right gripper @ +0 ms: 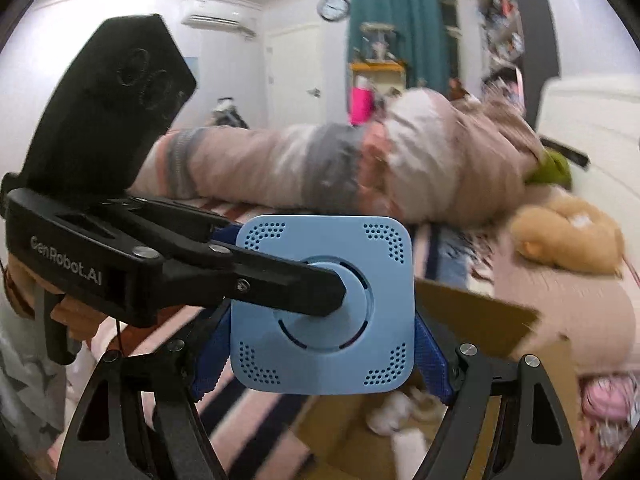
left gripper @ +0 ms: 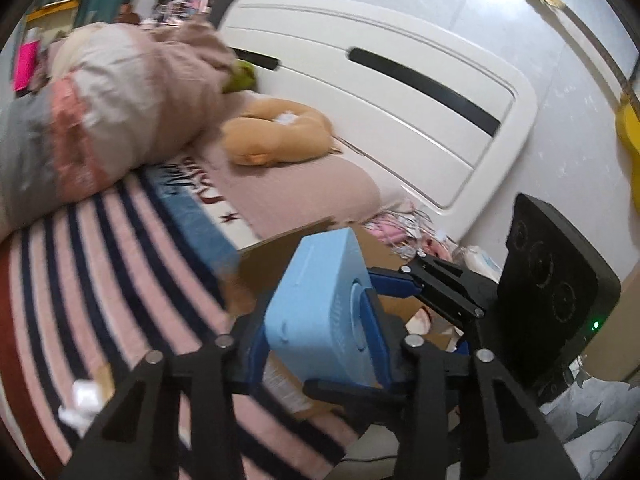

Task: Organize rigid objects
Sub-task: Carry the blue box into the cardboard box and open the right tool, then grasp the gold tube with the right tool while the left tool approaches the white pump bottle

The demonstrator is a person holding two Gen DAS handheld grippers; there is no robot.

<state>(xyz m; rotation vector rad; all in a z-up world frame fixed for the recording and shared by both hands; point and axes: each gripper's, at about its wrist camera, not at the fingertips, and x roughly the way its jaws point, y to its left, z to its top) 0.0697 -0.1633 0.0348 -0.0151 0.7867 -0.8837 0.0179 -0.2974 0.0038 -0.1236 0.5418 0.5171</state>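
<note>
Both grippers, left gripper (left gripper: 320, 344) and right gripper (right gripper: 320, 344), clamp blue box (right gripper: 322, 304) between them.

left wrist: toward headboard (left gripper: 380, 92) | right wrist: toward curtain (right gripper: 400, 28) | shared: bed

Your right gripper (right gripper: 322, 354) has its blue fingers (right gripper: 430, 354) spread either side of the light blue box (right gripper: 322, 306) — whether the pads actually touch its edges is hard to tell. The box faces you square on, dotted holes at each corner, a round disc in the middle. The left gripper (right gripper: 320, 296) reaches in from the left, one black finger lying across that disc, the other hidden behind the box. Below and to the right sits an open cardboard box (right gripper: 476, 316). Beyond it — a striped bedspread (right gripper: 256, 392), a rolled quilt (right gripper: 320, 168) and a tan plush toy (right gripper: 568, 240), all blurred.
</note>
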